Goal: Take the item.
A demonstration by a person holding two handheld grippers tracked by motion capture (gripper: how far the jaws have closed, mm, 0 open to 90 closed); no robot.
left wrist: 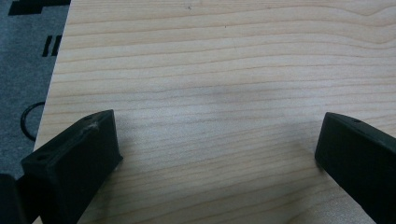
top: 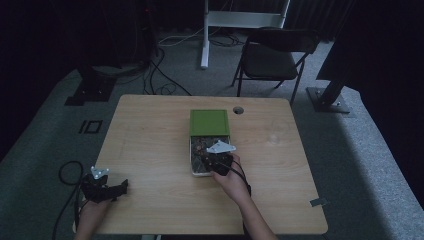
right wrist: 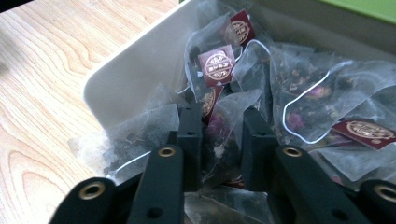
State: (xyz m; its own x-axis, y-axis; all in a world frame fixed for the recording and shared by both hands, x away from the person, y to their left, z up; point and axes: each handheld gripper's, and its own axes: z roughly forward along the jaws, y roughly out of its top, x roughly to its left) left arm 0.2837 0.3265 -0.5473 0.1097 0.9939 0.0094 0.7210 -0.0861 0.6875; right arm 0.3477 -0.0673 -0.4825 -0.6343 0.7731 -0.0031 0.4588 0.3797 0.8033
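Right gripper view: jaws of right gripper (right wrist: 219, 128) pinching a tea bag (right wrist: 223, 135) in the white box (right wrist: 126, 74) at table centre, strings tangled at 2 o'clock, likely to drag neighbours out; left gripper (left wrist: 217, 154) spread, idle at 8 o'clock.

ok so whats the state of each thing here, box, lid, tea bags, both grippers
box: open, full of tea bags
green lid: slid back, covering the far half
tea bag: pinched between the jaws
right gripper: shut on the tea bag
left gripper: open, jaws wide over bare table
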